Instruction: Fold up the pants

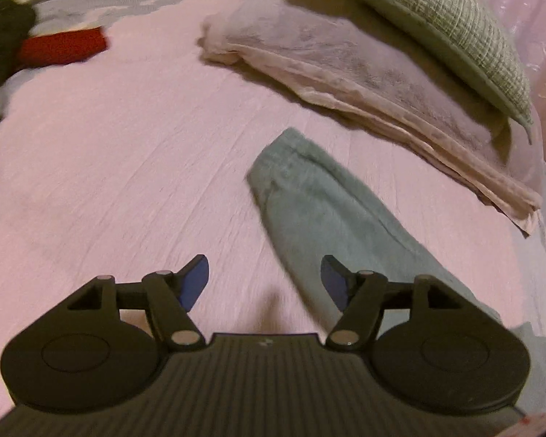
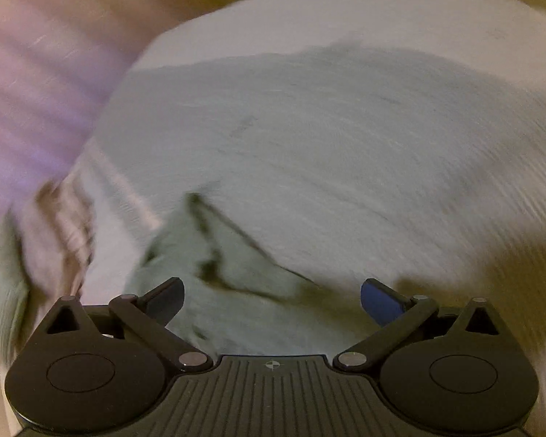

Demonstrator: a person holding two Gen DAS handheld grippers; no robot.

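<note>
Green fleece pants (image 1: 324,211) lie on the pink bed sheet (image 1: 109,153), their long leg slanting away past my left gripper (image 1: 265,278); my right gripper (image 2: 272,300) hangs over them; both are open and empty.

1. The right wrist view was blurred by motion; the pale green pants (image 2: 291,138) showed no clear seam.
2. The pants leg (image 1: 320,215) ran behind the left tool (image 1: 265,279) and out of the frame.
3. A dark garment (image 1: 0,40) was cut by the left edge.
</note>
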